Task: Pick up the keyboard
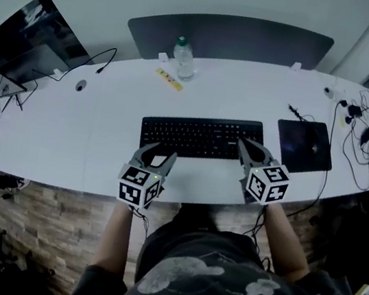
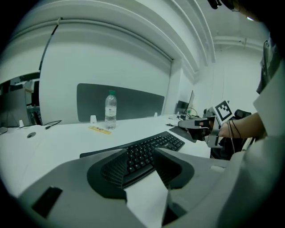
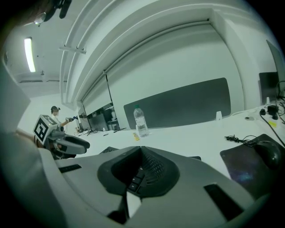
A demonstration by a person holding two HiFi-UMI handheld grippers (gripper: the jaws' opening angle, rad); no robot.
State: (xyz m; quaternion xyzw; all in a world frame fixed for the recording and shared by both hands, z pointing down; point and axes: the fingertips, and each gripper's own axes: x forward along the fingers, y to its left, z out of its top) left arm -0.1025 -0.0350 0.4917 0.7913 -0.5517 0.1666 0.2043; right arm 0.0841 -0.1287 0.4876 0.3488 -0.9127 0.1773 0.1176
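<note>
flanking keyboard point(image 1: 201, 136), left gripper point(image 1: 160, 153) parted, right gripper point(image 1: 251, 149) closed

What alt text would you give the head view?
From above, a person at a white desk holds two grippers at a black keyboard: left gripper, jaws apart, at its near left corner; right gripper, jaws together, over its right end. A water bottle stands behind it, a mouse pad beside it.

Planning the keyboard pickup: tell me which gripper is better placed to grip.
Left, probably. The left gripper has jaws apart, facing the left end of the keyboard. The right gripper, at the right end, has jaws together and must open first.
</note>
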